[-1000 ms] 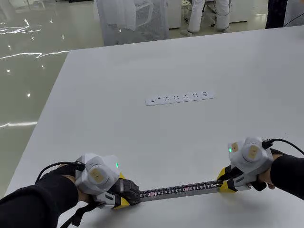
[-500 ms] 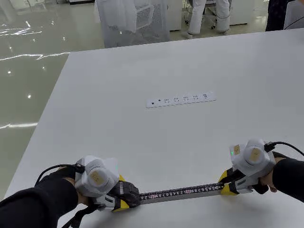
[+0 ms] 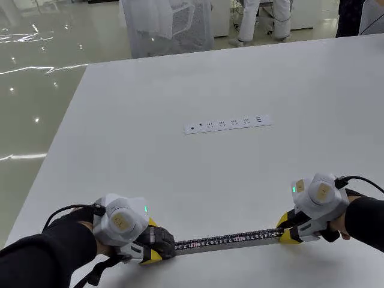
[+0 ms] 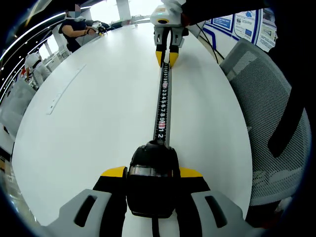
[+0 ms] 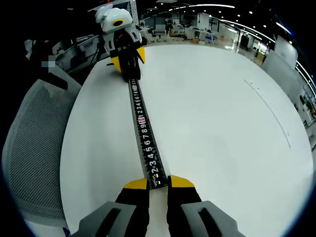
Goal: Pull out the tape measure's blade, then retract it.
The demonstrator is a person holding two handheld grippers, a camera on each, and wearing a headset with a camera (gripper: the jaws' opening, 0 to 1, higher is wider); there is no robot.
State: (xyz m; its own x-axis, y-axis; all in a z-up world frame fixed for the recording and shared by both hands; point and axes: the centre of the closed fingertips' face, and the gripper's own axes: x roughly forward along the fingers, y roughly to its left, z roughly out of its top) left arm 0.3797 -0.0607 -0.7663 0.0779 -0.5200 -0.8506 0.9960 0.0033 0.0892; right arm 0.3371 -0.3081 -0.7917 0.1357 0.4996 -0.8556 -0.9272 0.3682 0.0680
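White workbench (image 3: 240, 72) spreads ahead of me, with a power strip (image 3: 228, 124) at 12 o'clock, well apart from the work. The tape measure (image 3: 157, 243) lies along the near edge. Its black case sits at 7 o'clock in the head view, and its blade (image 3: 228, 240) is drawn out flat on the top toward 4 o'clock.

My left gripper (image 4: 153, 172) is clamped around the case, one jaw on each flank. My right gripper (image 5: 158, 183) is pinching the blade's tip, its jaws nearly pressed together.

From the left gripper the blade runs straight out at 12 o'clock to the right one, and from the right it runs back the same way. I judge that retracting means bringing the right gripper home along that line.

The tip's hook is buried between the jaws. I cannot make out any lock on the case. A mesh chair (image 4: 266, 123) stands at 3 o'clock in the left gripper view.
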